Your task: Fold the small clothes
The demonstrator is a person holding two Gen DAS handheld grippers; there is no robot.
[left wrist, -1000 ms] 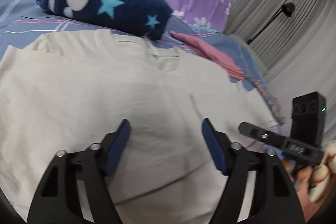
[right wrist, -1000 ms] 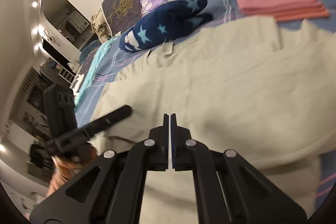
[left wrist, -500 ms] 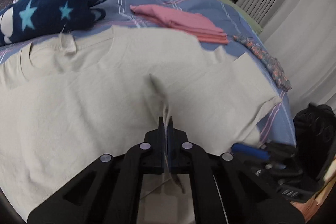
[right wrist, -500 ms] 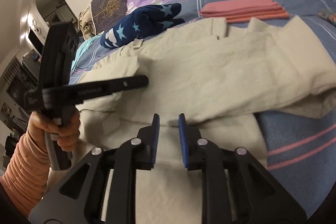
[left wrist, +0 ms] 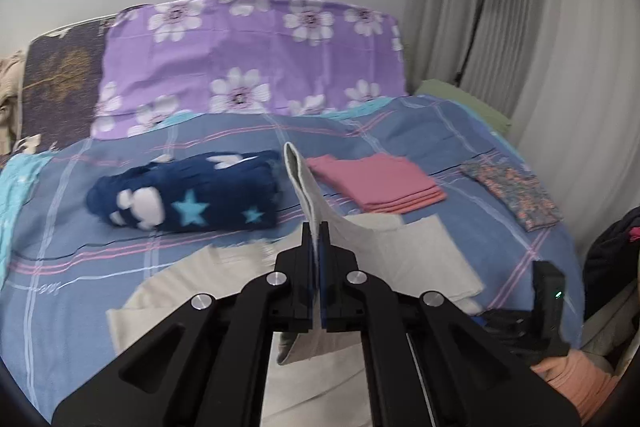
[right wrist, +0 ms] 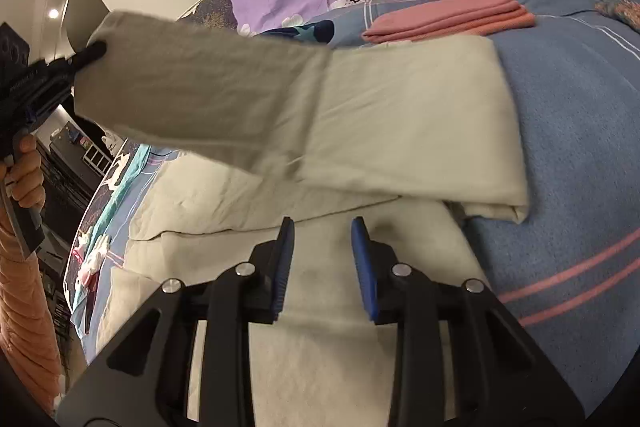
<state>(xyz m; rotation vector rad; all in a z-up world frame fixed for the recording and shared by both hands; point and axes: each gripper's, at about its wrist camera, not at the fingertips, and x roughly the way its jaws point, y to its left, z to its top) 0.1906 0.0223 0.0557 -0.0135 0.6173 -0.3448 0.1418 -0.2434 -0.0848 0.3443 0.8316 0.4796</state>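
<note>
1. We are gripping a fold of the cream shirt (left wrist: 404, 255) in the left gripper (left wrist: 319, 239), whose jaws are pressed tight on the cloth; a strip of fabric is standing up above them.
2. We are seeing that same gripper (right wrist: 90, 53) in the right wrist view, holding the shirt (right wrist: 400, 123) lifted off the bed (right wrist: 580, 115) (the raised part is blurred).
3. We are keeping the right gripper (right wrist: 322, 227) low over the shirt's lower layer; its jaws have just been opening and are standing narrowly apart, with nothing between the blue pads (right wrist: 366, 259).
4. We are finding the rest of the shirt lying flat near the bed's near edge.
5. We are noting, toward the bed's head, a rolled navy star blanket (left wrist: 188, 195), a folded pink stack (left wrist: 380, 183) beside it, and a floral cloth (left wrist: 514, 195) near the right edge.
6. We are seeing purple flowered pillows (left wrist: 256, 59) along the head.
</note>
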